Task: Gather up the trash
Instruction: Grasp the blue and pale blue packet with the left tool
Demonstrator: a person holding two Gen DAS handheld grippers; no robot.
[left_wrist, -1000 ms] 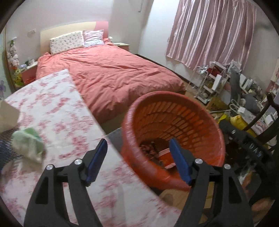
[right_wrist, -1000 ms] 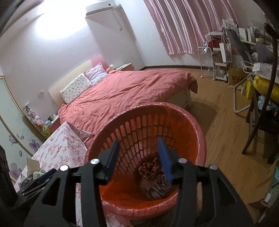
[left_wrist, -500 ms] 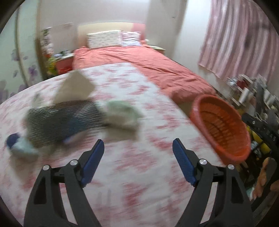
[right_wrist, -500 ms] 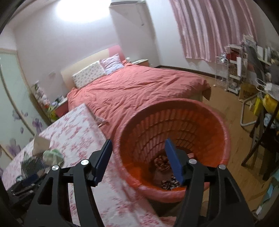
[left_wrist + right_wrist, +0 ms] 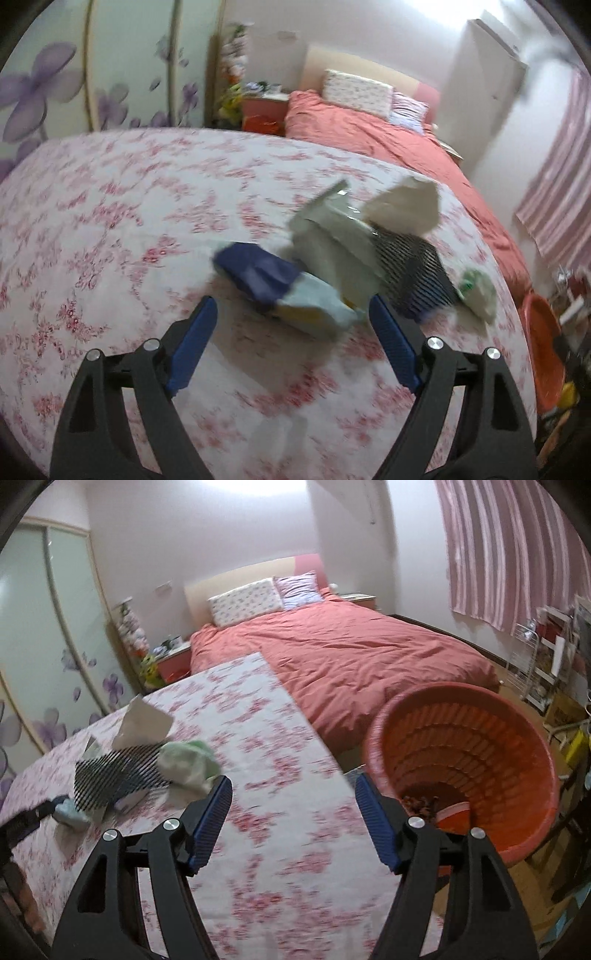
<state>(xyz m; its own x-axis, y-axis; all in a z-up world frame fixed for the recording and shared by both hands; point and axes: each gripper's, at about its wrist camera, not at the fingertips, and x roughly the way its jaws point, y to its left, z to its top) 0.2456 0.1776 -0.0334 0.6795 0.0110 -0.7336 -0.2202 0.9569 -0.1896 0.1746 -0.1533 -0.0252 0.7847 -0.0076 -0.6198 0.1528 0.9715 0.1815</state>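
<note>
My left claw [image 5: 291,325] has swung from the basket to the trash pile [image 5: 332,258] on the table [image 5: 110,221], jaws opening, empty. My right claw [image 5: 293,805] has drifted left, opening and empty; the orange basket [image 5: 517,746] sits right.

1. Motion blur smears the trash heap [image 5: 332,266] in the left wrist view; what each piece is cannot be told.
2. The orange basket [image 5: 541,347] sits at that view's right edge, partly cut off and its inside unseen.
3. In the right wrist view, the right gripper [image 5: 291,819] hides part of the basket's contents [image 5: 424,805], which are too dark to name.
4. The shelf clutter [image 5: 550,657] is too small to identify.
</note>
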